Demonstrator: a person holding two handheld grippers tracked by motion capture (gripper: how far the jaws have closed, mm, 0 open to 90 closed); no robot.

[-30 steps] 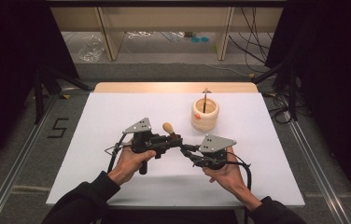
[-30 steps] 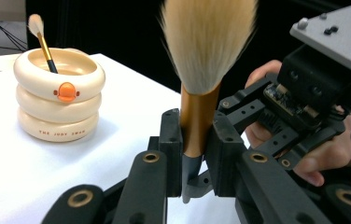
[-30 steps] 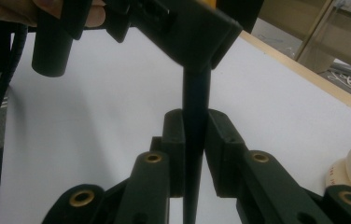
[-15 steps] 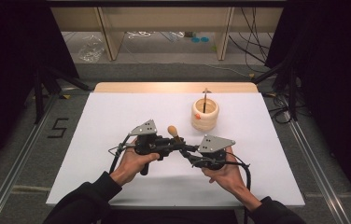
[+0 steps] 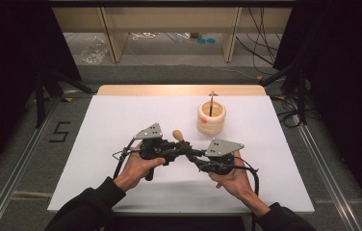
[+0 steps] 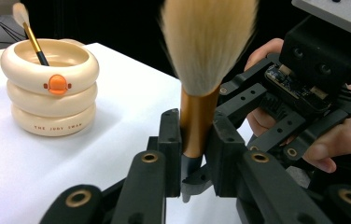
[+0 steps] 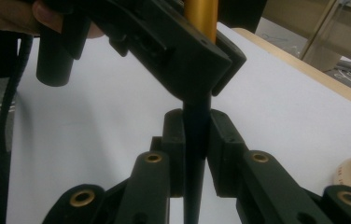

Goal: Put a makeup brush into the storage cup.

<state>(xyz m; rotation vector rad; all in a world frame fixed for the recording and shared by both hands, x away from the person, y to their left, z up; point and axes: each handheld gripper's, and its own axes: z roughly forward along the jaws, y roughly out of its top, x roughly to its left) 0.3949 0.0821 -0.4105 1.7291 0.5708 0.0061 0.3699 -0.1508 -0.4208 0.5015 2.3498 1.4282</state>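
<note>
- Gold ferrule right between the jaws of the left gripper (image 6: 197, 140): its pads sit on either side of the makeup brush (image 6: 198, 116), just below the bristles (image 6: 206, 42). Those jaws have just been opening a little, yet the pads look to be touching the metal.
- Lower down, the right gripper (image 7: 196, 140) has its jaws narrow on the brush's dark tapered handle (image 7: 196, 154), and they have just been closing a touch. So that's two grips on one brush, one above the other.
- My read is a handover in mid-air: the left lets go up top while the right takes the stem, so the brush never drops and stays upright, bristles up.
- From the high view the two grippers meet nose to nose over the middle of the white table (image 5: 121, 120), with the left hand (image 5: 138, 168) and right hand (image 5: 229, 180) steady beneath them.
- Well apart, toward the far right of the table, stands the cream ringed brush holder (image 6: 50, 88), with an orange duck-bill badge on its front.
- A slimmer brush (image 6: 33, 39) already leans inside it, so I'd judge that's where this one is headed, handle first.
- Gripped low on the handle, the brush could go in that way, though the fingers would have to clear the rim.
</note>
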